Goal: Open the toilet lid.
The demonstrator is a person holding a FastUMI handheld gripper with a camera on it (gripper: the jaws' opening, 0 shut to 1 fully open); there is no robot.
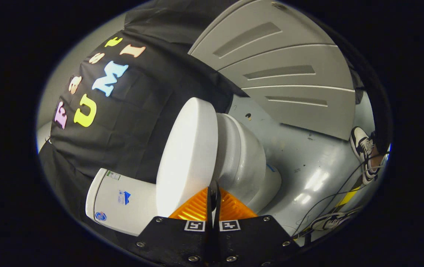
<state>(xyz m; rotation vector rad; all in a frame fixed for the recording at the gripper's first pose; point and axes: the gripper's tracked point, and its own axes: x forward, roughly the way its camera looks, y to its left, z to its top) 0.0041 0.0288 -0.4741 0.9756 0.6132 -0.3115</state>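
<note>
Your hand-held gripper (214,194) is rolled sideways, its fingers pressed together, seemingly pinching the rim of the toilet lid (188,155), though the contact is hidden. One toilet (243,159), one tank (123,202), two shoes (362,146) at the floor's (301,148) far edge.

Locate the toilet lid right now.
In the gripper view the toilet lid sits just ahead of the shut gripper, between the tank and the bowl.
</note>
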